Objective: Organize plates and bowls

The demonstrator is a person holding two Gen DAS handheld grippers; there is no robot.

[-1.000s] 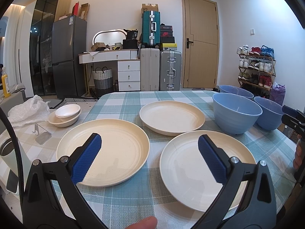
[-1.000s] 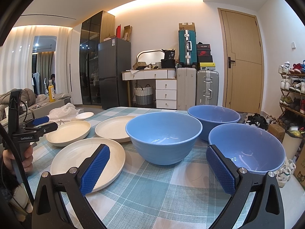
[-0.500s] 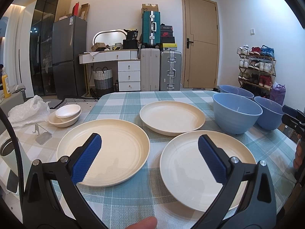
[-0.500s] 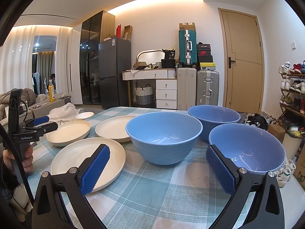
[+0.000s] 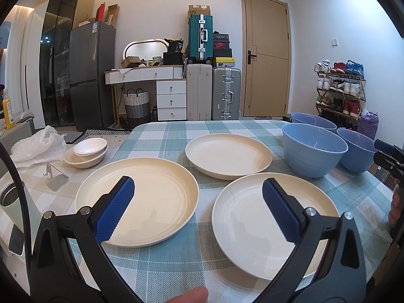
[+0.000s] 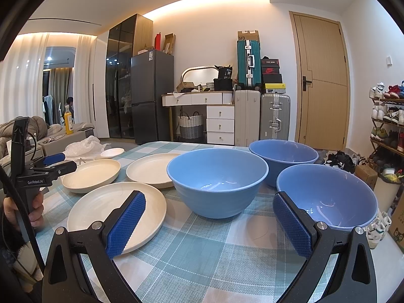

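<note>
Plates [image 5: 137, 198] in cream lie apart on the checked surface [image 5: 176, 260], blue bowls [image 6: 217, 180] grouped rightward; left gripper [image 5: 198, 210] and right gripper [image 6: 209, 223] hover wide open, empty. Pinching a rim squarely should help stacking.
</note>
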